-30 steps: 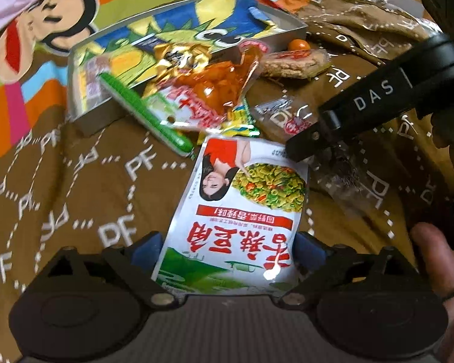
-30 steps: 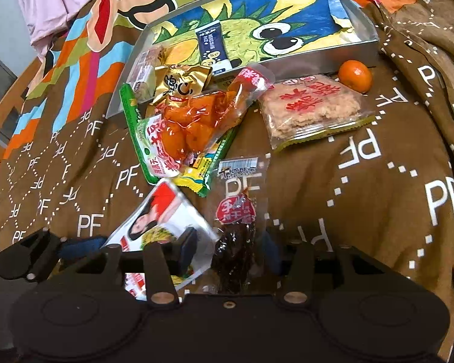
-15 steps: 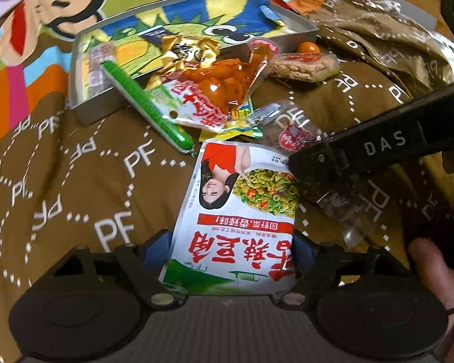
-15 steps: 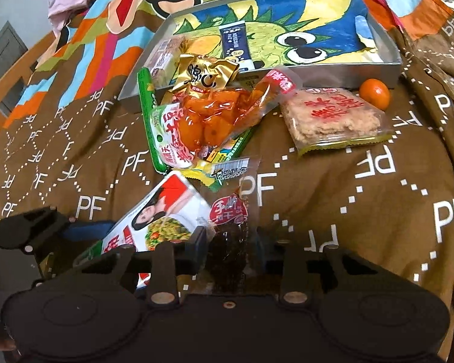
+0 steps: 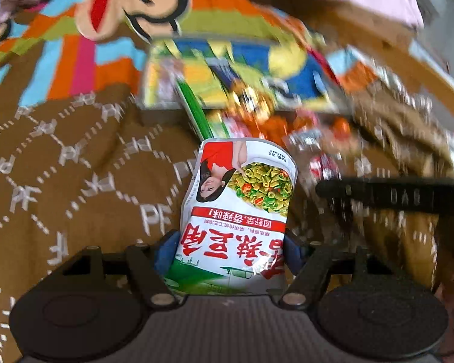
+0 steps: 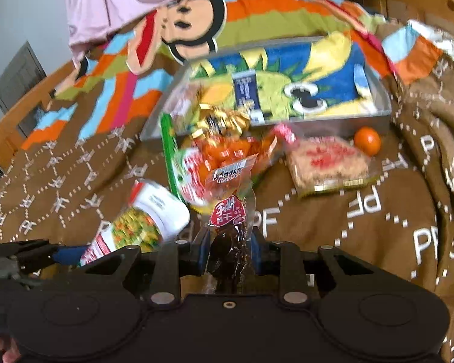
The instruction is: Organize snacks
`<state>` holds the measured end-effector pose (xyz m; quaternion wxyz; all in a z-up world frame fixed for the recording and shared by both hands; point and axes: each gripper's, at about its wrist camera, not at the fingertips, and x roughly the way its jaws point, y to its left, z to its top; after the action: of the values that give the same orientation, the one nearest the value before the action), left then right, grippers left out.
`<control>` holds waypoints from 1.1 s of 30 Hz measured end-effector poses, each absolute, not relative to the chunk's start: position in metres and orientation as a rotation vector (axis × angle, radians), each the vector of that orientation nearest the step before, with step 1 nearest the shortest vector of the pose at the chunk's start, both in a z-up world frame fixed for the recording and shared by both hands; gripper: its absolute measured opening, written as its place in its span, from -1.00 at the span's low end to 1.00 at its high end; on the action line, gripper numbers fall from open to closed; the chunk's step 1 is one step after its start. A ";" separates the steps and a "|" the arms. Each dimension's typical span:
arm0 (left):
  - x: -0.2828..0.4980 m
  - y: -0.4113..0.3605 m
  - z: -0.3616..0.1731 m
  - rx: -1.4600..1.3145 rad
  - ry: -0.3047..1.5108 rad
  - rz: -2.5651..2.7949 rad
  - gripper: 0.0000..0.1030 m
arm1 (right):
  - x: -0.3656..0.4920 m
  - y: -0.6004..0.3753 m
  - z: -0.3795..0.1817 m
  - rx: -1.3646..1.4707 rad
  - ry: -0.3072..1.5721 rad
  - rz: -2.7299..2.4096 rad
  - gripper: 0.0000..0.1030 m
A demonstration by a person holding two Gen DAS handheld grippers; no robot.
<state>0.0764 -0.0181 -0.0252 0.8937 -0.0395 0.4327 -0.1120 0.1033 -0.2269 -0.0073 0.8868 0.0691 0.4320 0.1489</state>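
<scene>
White green-bean snack pouch sits between my left gripper pads as they close on it, while my right gripper pinches a clear dark-jerky packet.

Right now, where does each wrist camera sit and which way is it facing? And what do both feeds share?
Left wrist: on the left gripper, angled down over the brown blanket toward the tray; its jaws are closing on the white bean packet; the right gripper crosses at right.
Right wrist: on the right gripper, angled down toward the tray; shut on the dark jerky packet; the left gripper and a fingertip show at lower left.
Shared: bean packet, tray, blanket, orange snack bag.
</scene>
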 end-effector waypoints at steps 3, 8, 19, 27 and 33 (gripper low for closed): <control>0.083 -0.011 -0.015 -0.118 0.832 -0.200 0.44 | 0.103 -0.224 -0.001 0.125 0.839 0.314 -0.43; 0.103 0.002 -0.005 -0.195 0.763 -0.163 0.44 | 0.110 -0.226 0.014 0.131 0.714 0.308 -0.43; 0.164 -0.002 0.033 -0.193 0.582 -0.147 0.44 | 0.173 -0.248 0.036 0.219 0.512 0.257 -0.43; 0.240 -0.023 0.025 -0.212 0.566 -0.174 0.45 | 0.239 -0.273 0.020 0.308 0.492 0.218 -0.43; 0.286 -0.034 0.000 -0.212 0.613 -0.165 0.45 | 0.271 -0.275 0.004 0.342 0.530 0.216 -0.42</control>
<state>0.2862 -0.0338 -0.0001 0.9445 -0.1042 0.3008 -0.0808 0.2706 -0.2753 0.0036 0.9450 0.1679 0.2601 0.1060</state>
